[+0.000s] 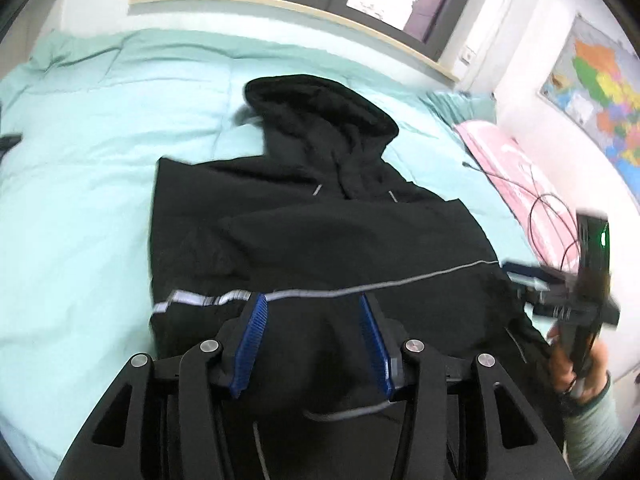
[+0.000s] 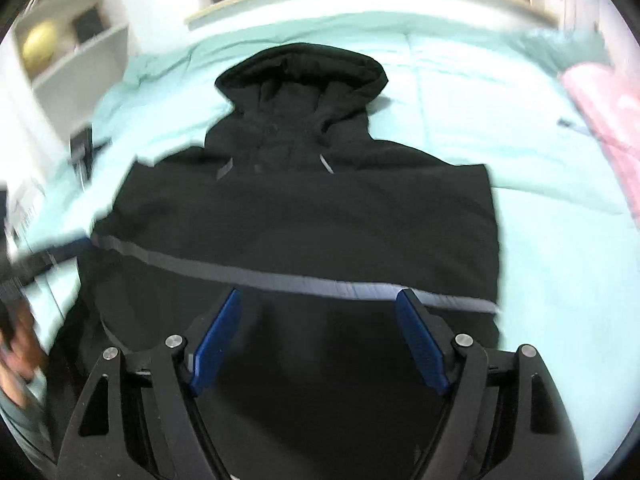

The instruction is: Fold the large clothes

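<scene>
A black hooded jacket (image 1: 320,232) with a grey reflective stripe lies flat on a bed with a mint green cover (image 1: 100,140), hood toward the window and sleeves folded in. My left gripper (image 1: 312,300) is open and hovers over the jacket's lower part near the stripe, holding nothing. My right gripper (image 2: 320,296) is open over the lower middle of the jacket (image 2: 300,208), empty. The right gripper also shows in the left wrist view (image 1: 520,280) at the jacket's right edge, held in a hand.
A pink pillow (image 1: 512,176) with a black cable on it lies at the bed's right side. A map (image 1: 600,92) hangs on the right wall. A white shelf (image 2: 68,48) stands left of the bed. A window sill runs along the far wall.
</scene>
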The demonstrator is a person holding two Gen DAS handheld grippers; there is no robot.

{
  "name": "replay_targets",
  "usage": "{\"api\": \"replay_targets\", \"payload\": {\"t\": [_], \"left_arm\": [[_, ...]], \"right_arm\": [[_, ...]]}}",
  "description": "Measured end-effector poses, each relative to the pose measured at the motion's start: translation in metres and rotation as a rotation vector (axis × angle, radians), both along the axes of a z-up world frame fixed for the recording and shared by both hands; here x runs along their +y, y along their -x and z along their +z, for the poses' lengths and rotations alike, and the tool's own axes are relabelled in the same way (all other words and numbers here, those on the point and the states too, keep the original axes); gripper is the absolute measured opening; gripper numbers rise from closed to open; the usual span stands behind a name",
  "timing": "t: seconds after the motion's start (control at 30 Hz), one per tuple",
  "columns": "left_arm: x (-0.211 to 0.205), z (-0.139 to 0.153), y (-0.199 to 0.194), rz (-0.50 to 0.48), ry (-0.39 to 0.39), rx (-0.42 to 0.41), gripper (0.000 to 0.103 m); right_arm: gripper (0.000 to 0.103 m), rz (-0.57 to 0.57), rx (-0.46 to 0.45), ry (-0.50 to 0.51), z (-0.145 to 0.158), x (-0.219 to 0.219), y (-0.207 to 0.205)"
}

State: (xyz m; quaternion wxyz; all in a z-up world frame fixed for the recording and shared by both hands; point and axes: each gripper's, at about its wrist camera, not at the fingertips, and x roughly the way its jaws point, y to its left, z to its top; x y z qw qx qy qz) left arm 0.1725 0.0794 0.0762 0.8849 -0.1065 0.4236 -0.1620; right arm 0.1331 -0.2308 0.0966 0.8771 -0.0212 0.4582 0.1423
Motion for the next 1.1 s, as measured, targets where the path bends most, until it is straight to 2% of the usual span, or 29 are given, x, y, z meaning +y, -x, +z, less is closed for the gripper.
{"api": "replay_targets", "payload": {"t": [0.07,0.13,0.17,0.27,0.47,0.63,0.77,0.83,0.93,1.03,1.1], "left_arm": [[0.006,-0.026,-0.006,0.058,0.004,0.081,0.049],[0.015,-0.064,-0.015,0.081,0.062,0.186,0.049],[0.016,-0.078,-0.018,0.095,0.093,0.181,0.048],[0.008,-0.079,-0.013,0.103,0.038,0.117,0.048],[0.006,-0.085,-0.010,0.102,0.073,0.065,0.048],[0.013,-0.080,0.009,0.102,0.080,0.015,0.048],[0.014,-0.078,0.007,0.100,0.065,0.051,0.048],[0.013,-0.073,0.003,0.085,0.047,0.091,0.048],[0.012,-0.051,-0.004,0.070,0.021,0.164,0.049],[0.018,0.004,-0.009,0.074,-0.018,0.173,0.049],[0.020,0.039,-0.014,0.072,-0.053,0.146,0.049]], "right_arm": [[0.082,-0.002,0.012,0.041,-0.016,-0.002,0.020],[0.082,-0.010,0.030,0.057,-0.047,-0.006,0.019],[0.083,-0.002,0.000,0.054,-0.063,-0.006,0.017],[0.083,-0.013,-0.090,0.010,-0.076,-0.012,0.031],[0.083,-0.033,-0.123,0.008,-0.074,-0.015,0.038],[0.084,-0.040,-0.163,-0.021,-0.080,-0.015,0.045],[0.084,-0.058,-0.156,-0.021,-0.080,-0.015,0.047],[0.085,-0.069,-0.125,0.002,-0.079,-0.011,0.042],[0.085,-0.076,-0.019,0.041,-0.070,-0.006,0.034],[0.085,-0.067,0.099,0.024,-0.038,-0.009,0.028],[0.085,-0.074,0.116,0.008,-0.005,-0.014,0.024]]}}
